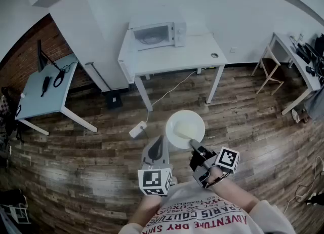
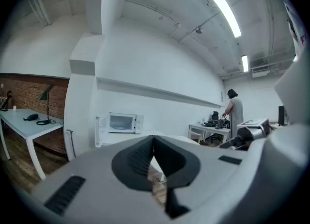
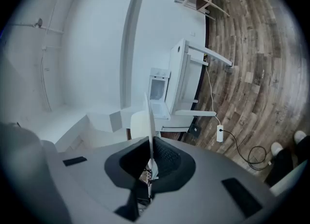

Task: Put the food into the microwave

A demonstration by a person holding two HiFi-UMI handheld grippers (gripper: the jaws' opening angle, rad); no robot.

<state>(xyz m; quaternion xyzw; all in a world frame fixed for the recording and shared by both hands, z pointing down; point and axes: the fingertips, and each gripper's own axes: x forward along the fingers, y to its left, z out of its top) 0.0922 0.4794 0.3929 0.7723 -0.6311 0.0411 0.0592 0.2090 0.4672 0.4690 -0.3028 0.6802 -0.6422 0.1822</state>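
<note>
A white plate (image 1: pixel 185 128) with pale food on it hangs above the wooden floor in front of me. My right gripper (image 1: pixel 195 146) is shut on its near rim. In the right gripper view the plate (image 3: pixel 149 114) shows edge-on, rising from between the closed pads of that gripper (image 3: pixel 151 144). My left gripper (image 1: pixel 157 148) is beside the plate on its left, shut with nothing in it; its fingertips (image 2: pixel 154 138) meet. The microwave (image 1: pixel 158 35) stands with its door closed on a white table (image 1: pixel 202 53) against the far wall, and shows as well in the left gripper view (image 2: pixel 122 122) and the right gripper view (image 3: pixel 159 88).
A light blue desk (image 1: pixel 35 99) with a lamp stands at the left. A power strip (image 1: pixel 136 129) and its cable lie on the floor between me and the white table. At the right stand a stool (image 1: pixel 271 73) and a cluttered desk (image 1: pixel 299 71). A person (image 2: pixel 235 111) stands at a far desk.
</note>
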